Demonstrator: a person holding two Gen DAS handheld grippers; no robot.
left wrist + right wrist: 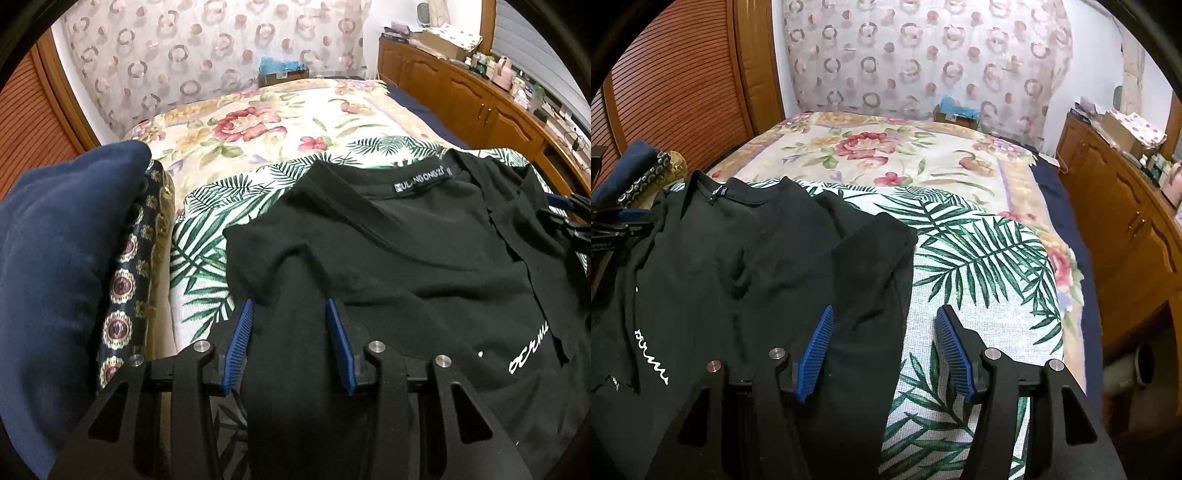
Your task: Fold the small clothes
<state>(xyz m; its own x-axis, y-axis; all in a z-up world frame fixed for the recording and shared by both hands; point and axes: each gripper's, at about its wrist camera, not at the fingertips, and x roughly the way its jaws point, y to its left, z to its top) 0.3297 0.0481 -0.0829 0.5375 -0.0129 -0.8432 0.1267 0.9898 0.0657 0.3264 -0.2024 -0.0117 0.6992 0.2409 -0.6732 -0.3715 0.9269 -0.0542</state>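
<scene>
A black T-shirt [424, 251] with white lettering lies on a palm-leaf cloth [207, 236] on the bed, collar toward the far end. It also shows in the right wrist view [746, 266]. My left gripper [291, 332] is open, its blue pads straddling a raised fold of the shirt's left side by the sleeve. My right gripper [886, 343] is open over the shirt's right edge, one pad above the fabric, the other above the palm-leaf cloth [979, 258]. Each gripper's tip shows at the edge of the other's view.
A dark blue cushion [55, 258] and patterned folded fabrics [125, 280] lie at the left of the shirt. The floral bedspread [886, 155] stretches beyond. A wooden cabinet [1119, 221] with clutter runs along the right; a slatted wooden door [672, 85] stands at left.
</scene>
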